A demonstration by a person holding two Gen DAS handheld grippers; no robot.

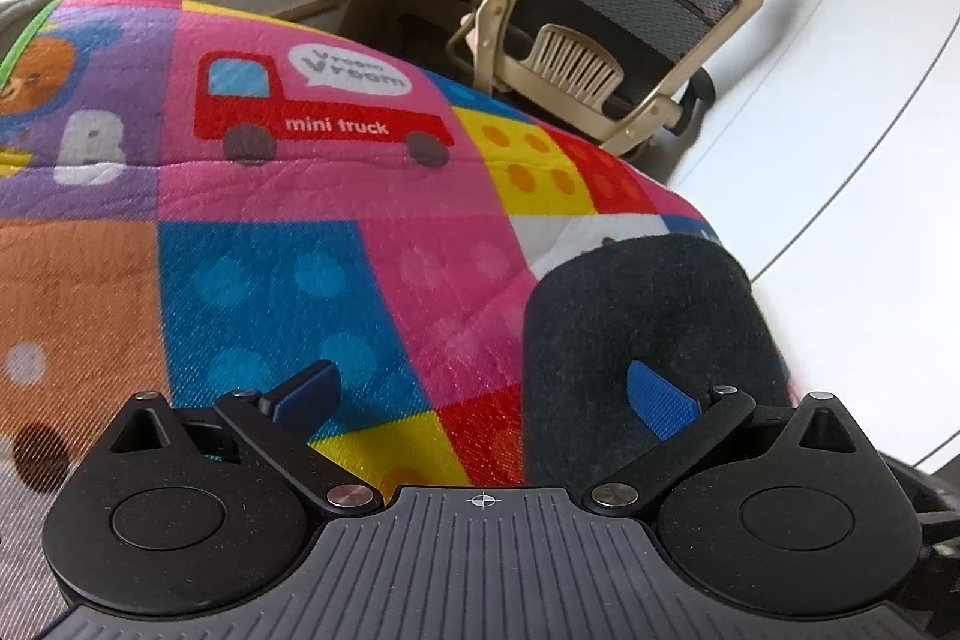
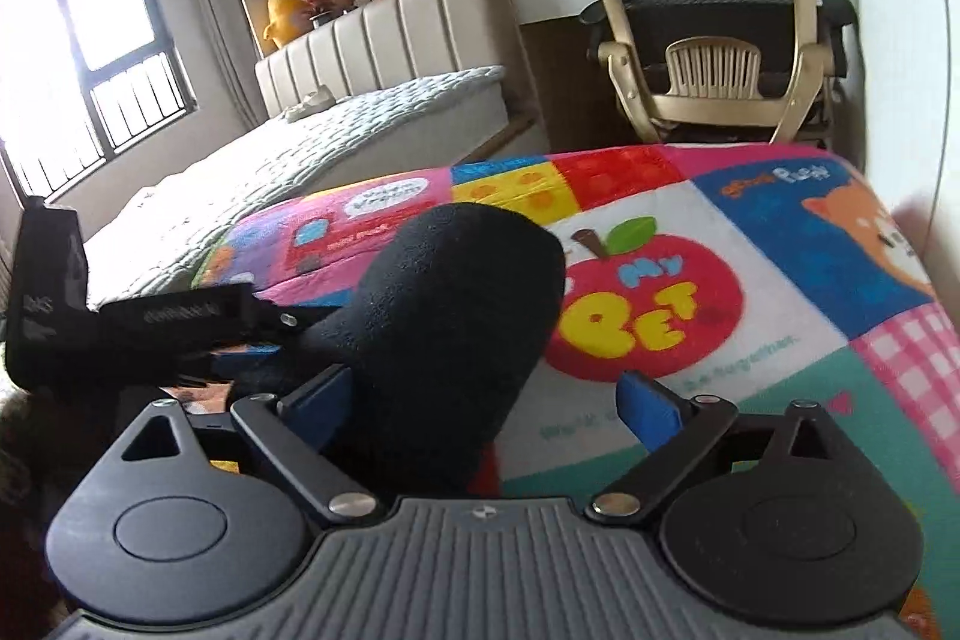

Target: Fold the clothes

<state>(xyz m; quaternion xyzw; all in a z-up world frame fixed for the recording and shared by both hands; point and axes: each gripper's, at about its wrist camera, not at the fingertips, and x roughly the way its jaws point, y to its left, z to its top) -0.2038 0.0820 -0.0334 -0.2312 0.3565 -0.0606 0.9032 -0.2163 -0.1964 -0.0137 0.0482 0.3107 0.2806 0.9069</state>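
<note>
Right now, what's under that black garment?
The black garment lies on the colourful patchwork play mat; the red apple print shows beside it. Whatever pattern sits beneath the fabric is covered.

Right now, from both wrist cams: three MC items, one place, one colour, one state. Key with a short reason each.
1. Where does the dark garment lie?
A. on the colourful play mat
B. on the bed
C. on the chair seat

2. What colour is the mini truck printed on the mat?
A. green
B. red
C. white

3. How do the right gripper jaws stand?
A. clamped on the garment
B. shut with nothing between them
C. spread wide, pads not pressing the cloth

Key:
1 A, the black cloth rests on the patterned mat, in front of the bed and chair.
2 B, the truck's body is red on a pink square.
3 C, both blue pads stand far apart, with a gap beside the far one.
</note>
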